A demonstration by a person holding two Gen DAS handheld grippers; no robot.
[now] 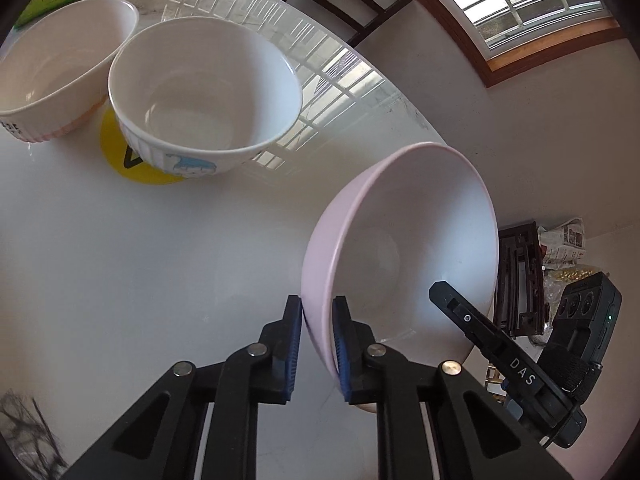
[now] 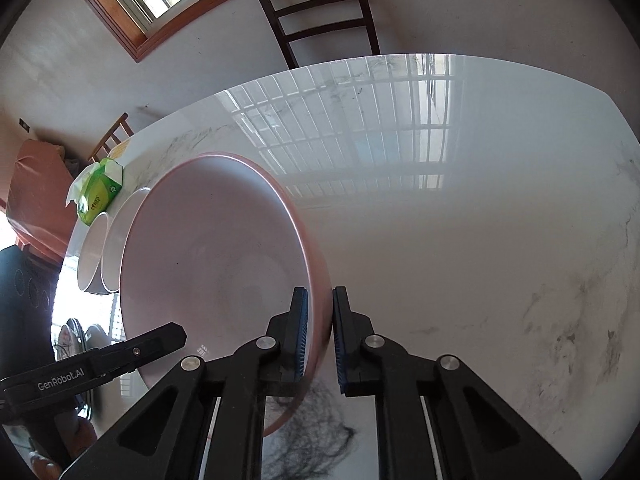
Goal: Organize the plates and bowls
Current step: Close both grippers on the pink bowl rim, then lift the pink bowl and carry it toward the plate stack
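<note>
a pink bowl (image 1: pixel 400 248) is held tilted above the white marble tabletop (image 1: pixel 140 260), its opening turned sideways. the left gripper (image 1: pixel 317 344) is clamped on one side of its rim, one blue pad outside the wall and one inside. the right gripper (image 2: pixel 320 336) is clamped on the opposite side of the same pink bowl (image 2: pixel 208 264) in the same way, with the rim pinched between its blue pads. in the left wrist view the right gripper's black body (image 1: pixel 508 364) shows just past the bowl's far edge; in the right wrist view the left gripper's black body (image 2: pixel 96 364) shows low on the left beside the bowl.

farther along the tabletop, a white bowl with a blue cartoon print (image 1: pixel 204 92) stands upright on a yellow round mat (image 1: pixel 120 152). just beside it, touching or nearly so, a pale pink ribbed bowl (image 1: pixel 60 60) also stands upright. behind these two lies a green tissue pack (image 2: pixel 100 188) near the tabletop's edge.

a dark wooden chair (image 2: pixel 320 12) stands at the far side of the tabletop, against a pale wall, with a wood-framed barred window (image 1: pixel 532 4) above.
</note>
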